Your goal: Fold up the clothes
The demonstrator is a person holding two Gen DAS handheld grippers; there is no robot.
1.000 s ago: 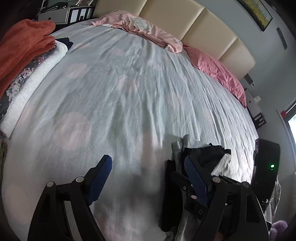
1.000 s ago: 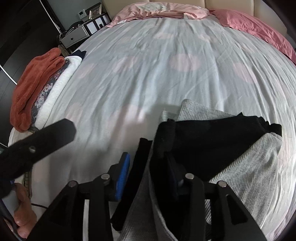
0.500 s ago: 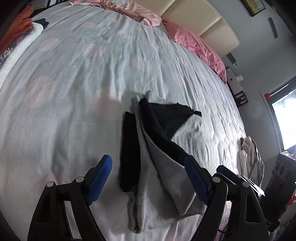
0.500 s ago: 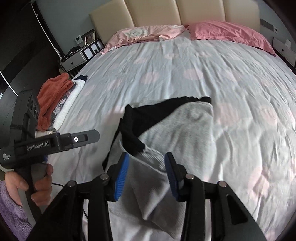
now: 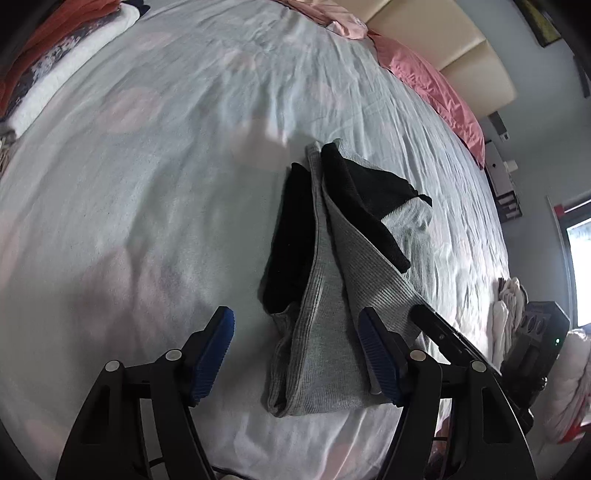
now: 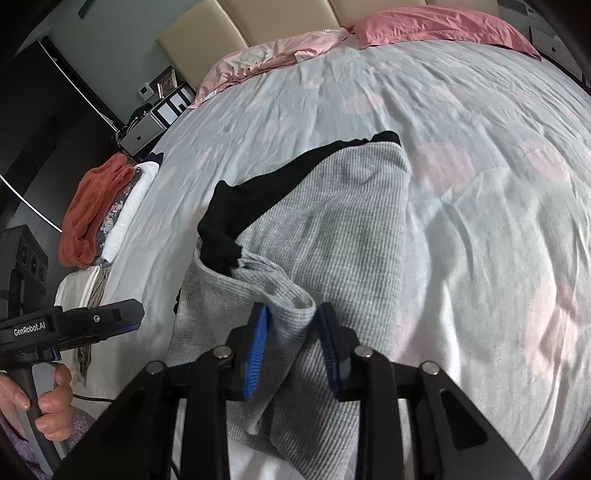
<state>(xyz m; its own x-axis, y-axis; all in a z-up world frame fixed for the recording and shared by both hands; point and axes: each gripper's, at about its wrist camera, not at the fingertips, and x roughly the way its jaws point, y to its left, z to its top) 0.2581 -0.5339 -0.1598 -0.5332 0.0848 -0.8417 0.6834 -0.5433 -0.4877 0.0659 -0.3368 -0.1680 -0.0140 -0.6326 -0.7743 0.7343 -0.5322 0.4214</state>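
A grey ribbed garment with black parts (image 5: 328,295) lies folded lengthwise on the pale bedsheet (image 5: 147,184). My left gripper (image 5: 297,350) hovers open just above its near end, blue pads (image 5: 218,347) wide apart, nothing held. In the right wrist view the same garment (image 6: 332,221) spreads ahead. My right gripper (image 6: 293,345) is shut on a raised fold of its grey near edge. The left gripper's black body (image 6: 96,317) shows at the left, held by a hand (image 6: 48,402). The right gripper's finger (image 5: 447,338) reaches in from the right.
A stack of folded clothes topped by an orange towel (image 6: 96,210) sits at the bed's left edge. Pink pillows (image 6: 436,26) and a beige headboard (image 6: 280,18) are at the far end. A heap of light clothes (image 5: 509,306) lies past the bed's right side.
Both grippers have drawn back toward the near end of the garment. The right gripper's fingers have narrowed onto the grey fold. The left gripper stayed open and now faces the garment.
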